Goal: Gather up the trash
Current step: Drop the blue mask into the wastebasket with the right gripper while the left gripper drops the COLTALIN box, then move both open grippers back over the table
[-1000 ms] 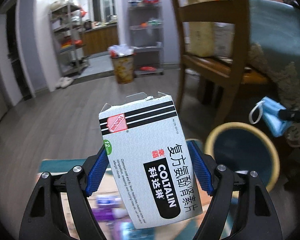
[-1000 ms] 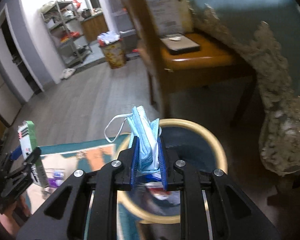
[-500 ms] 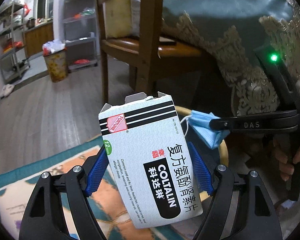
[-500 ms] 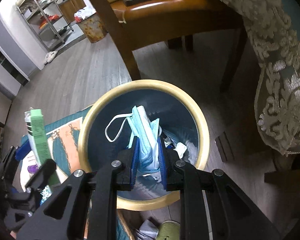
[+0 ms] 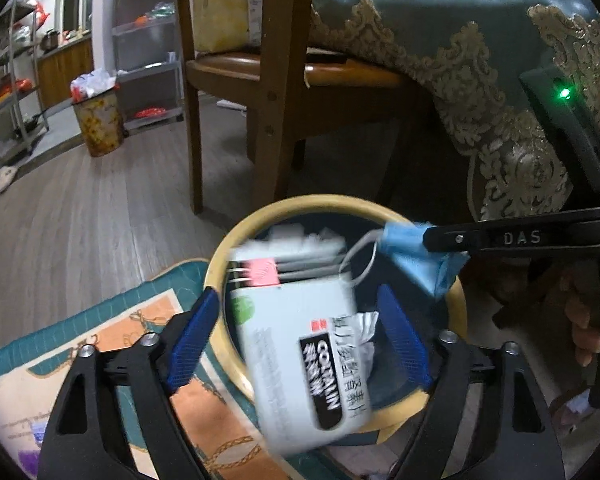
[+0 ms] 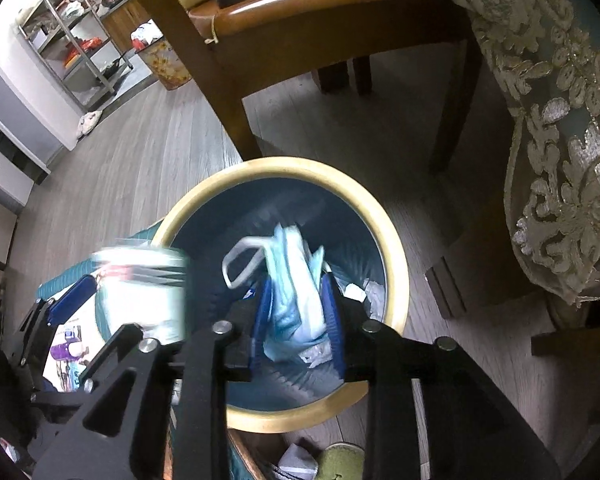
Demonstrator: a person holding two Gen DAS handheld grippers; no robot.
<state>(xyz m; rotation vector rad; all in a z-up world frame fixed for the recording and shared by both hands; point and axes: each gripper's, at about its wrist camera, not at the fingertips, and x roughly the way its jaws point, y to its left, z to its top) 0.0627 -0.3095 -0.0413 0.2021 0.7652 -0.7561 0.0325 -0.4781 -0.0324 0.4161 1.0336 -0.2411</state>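
On a grey wood floor beside a patterned rug [image 5: 112, 344], a yellow-rimmed bin [image 6: 396, 264] stands by a wooden chair [image 5: 276, 92]. The left gripper [image 5: 300, 332] is opening, its pads clear of the medicine box [image 5: 300, 352]; the right gripper [image 6: 298, 312] is opening, with the face mask [image 6: 292, 300] loose between its pads.

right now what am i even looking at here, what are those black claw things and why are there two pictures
Those black claws are two hand-held grippers: a person holds one in each hand, and each carries a wide-angle camera looking along its blue-padded fingers. So one picture is from the left hand's gripper, the other from the right's.

Both are over a round dark-blue waste bin with a yellow rim that stands on a grey wood floor, beside a patterned teal and orange mat and a wooden chair.

The left gripper has its jaws opening; the white cardboard medicine box with black stripes is blurred between them and clear of the pads, apparently dropping toward the bin.

The right gripper is opening too, with a crumpled light-blue face mask between its fingers above the bin. Whether the pads still press on it is hard to tell.
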